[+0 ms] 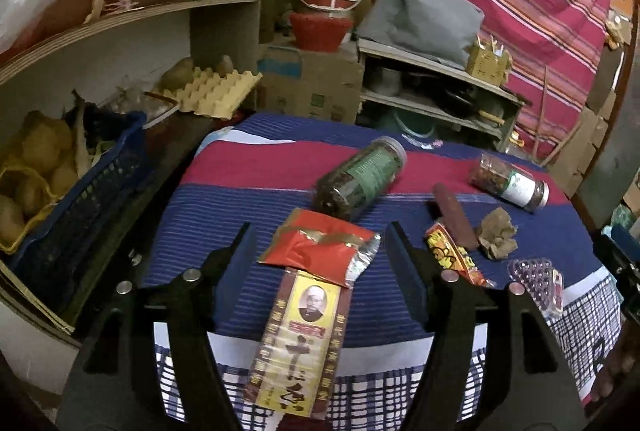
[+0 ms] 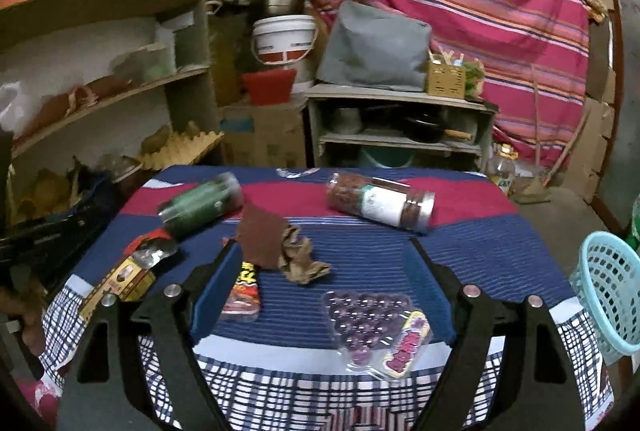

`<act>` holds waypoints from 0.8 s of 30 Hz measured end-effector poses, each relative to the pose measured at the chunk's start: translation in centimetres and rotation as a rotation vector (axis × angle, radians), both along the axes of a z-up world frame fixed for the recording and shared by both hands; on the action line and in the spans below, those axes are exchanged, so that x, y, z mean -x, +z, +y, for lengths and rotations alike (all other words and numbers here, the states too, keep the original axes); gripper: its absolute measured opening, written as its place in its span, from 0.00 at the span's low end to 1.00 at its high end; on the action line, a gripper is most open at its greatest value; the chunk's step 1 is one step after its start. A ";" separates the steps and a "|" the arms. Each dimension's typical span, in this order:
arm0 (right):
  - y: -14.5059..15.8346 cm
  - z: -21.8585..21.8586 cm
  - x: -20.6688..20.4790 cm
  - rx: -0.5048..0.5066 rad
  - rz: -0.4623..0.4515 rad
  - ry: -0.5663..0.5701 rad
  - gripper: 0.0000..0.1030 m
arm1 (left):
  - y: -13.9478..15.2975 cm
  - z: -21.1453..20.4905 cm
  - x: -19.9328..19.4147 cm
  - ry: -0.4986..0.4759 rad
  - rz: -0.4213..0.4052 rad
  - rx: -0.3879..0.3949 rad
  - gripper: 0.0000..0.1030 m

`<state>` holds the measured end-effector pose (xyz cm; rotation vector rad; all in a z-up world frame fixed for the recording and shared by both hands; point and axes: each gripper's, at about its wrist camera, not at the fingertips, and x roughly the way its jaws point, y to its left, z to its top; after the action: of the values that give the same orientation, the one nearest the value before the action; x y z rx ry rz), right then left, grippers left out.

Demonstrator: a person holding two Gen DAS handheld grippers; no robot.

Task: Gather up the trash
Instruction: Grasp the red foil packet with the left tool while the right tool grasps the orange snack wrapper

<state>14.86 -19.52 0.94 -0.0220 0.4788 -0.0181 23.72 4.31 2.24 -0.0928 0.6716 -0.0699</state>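
Note:
Trash lies on a table with a striped cloth (image 1: 248, 199). My left gripper (image 1: 320, 235) is open above a red foil sachet (image 1: 320, 251) and a long brown-and-yellow box (image 1: 296, 343). My right gripper (image 2: 324, 255) is open, with a crumpled brown paper (image 2: 300, 259) and a purple blister pack (image 2: 368, 327) between its fingers. An orange snack wrapper (image 2: 244, 291) lies by its left finger (image 2: 216, 283), partly under a brown card (image 2: 260, 235). The same paper (image 1: 496, 235), snack wrapper (image 1: 452, 255) and blister pack (image 1: 536, 279) show in the left wrist view.
Two clear jars lie on their sides: a green-labelled one (image 1: 360, 179) and a white-labelled one (image 2: 380, 201). A light blue basket (image 2: 612, 291) stands off the table's right. A dark blue crate (image 1: 80, 191) of potatoes sits left. Shelves and a striped curtain stand behind.

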 end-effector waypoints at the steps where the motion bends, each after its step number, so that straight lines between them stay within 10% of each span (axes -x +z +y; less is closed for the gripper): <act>1: 0.0 0.3 0.0 0.003 0.001 0.001 0.78 | 0.0 -0.1 0.1 0.000 -0.002 -0.009 0.63; 12: -3.1 4.1 -4.8 -0.121 0.166 0.067 0.78 | -1.7 1.1 -1.1 0.036 0.044 -0.029 0.77; 19: -8.1 8.4 -8.6 -0.029 0.328 0.074 0.77 | -3.6 0.2 -1.9 0.013 0.097 -0.109 0.82; 24: -10.1 9.1 -9.7 0.054 0.395 0.061 0.39 | -4.7 -0.5 -2.8 0.001 0.121 -0.150 0.83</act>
<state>24.58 -10.37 -9.20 -0.0945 0.8726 0.0334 26.52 3.80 -2.42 0.0474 0.7957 -0.0128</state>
